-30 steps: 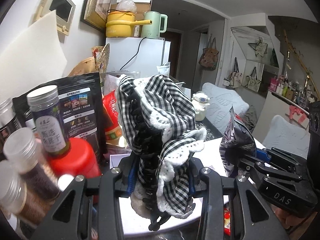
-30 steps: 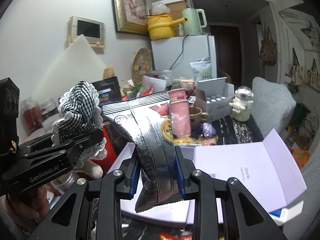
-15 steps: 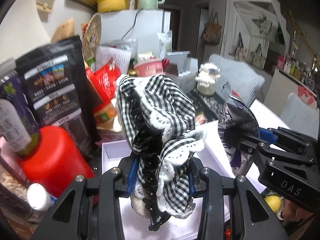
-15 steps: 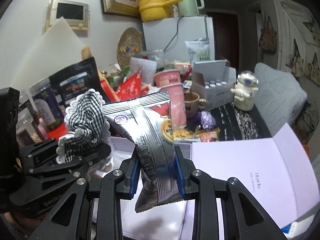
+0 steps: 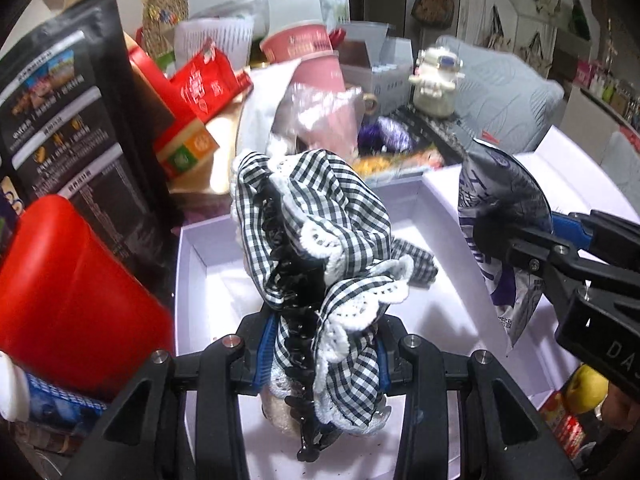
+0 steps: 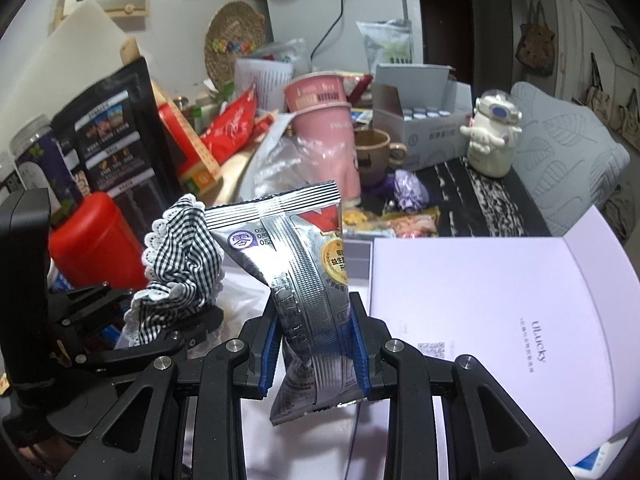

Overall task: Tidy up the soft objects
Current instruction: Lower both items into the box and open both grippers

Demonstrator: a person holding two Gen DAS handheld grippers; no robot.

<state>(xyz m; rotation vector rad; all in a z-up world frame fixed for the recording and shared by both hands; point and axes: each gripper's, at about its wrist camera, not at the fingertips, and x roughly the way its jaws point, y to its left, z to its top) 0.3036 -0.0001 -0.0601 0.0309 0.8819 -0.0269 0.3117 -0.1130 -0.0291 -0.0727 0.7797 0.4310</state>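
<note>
My left gripper (image 5: 322, 350) is shut on a black-and-white checked cloth bow with white lace and a black hair claw (image 5: 320, 240). It holds it above the open white box (image 5: 192, 280). My right gripper (image 6: 314, 346) is shut on a silver snack packet (image 6: 304, 264), upright between the pads. In the left wrist view the packet (image 5: 500, 240) and right gripper (image 5: 560, 256) hang over the box's right side. In the right wrist view the bow (image 6: 180, 264) and left gripper (image 6: 132, 340) are to the left.
A red canister (image 5: 68, 300) and a black pouch (image 5: 68, 100) stand left of the box. The box lid (image 6: 500, 320) lies open to the right. Behind are a pink cup (image 6: 324, 120), a brown mug (image 6: 374, 156), a white figurine (image 6: 494, 140) and clutter.
Both grippers have tilted down and moved forward over the white box, still holding the bow and the packet. The box interior now fills the left wrist view.
</note>
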